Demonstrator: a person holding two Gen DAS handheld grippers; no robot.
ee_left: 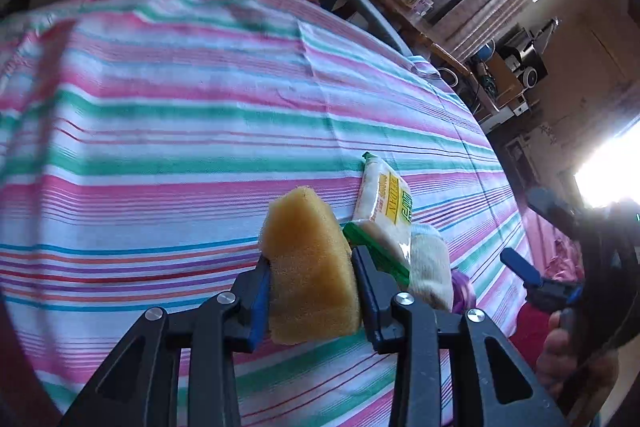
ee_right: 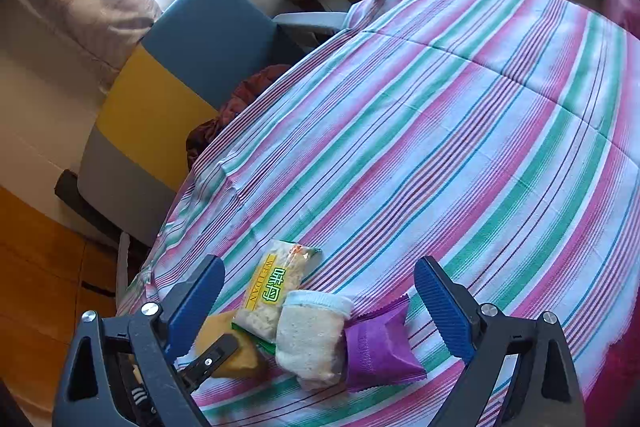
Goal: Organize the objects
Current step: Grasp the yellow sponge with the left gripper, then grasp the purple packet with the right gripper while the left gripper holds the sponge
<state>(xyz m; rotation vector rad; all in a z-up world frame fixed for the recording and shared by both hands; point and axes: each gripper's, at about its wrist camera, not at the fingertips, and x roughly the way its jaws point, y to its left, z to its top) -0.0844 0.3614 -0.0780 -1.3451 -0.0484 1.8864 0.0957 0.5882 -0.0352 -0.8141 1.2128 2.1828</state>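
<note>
On my left wrist camera, my left gripper (ee_left: 314, 291) clamps a yellow foam sponge (ee_left: 310, 267) just above the pink, green and white striped tablecloth (ee_left: 180, 131). Just beside it lie a clear snack packet with a yellow-green label (ee_left: 386, 211) and a cream knitted sock (ee_left: 430, 263).

On my right wrist camera, my right gripper (ee_right: 320, 303) hangs spread wide over the sock (ee_right: 310, 337), a purple foil wrapper (ee_right: 380, 347), the packet (ee_right: 272, 291) and the sponge (ee_right: 230, 343), all lying side by side.
</note>
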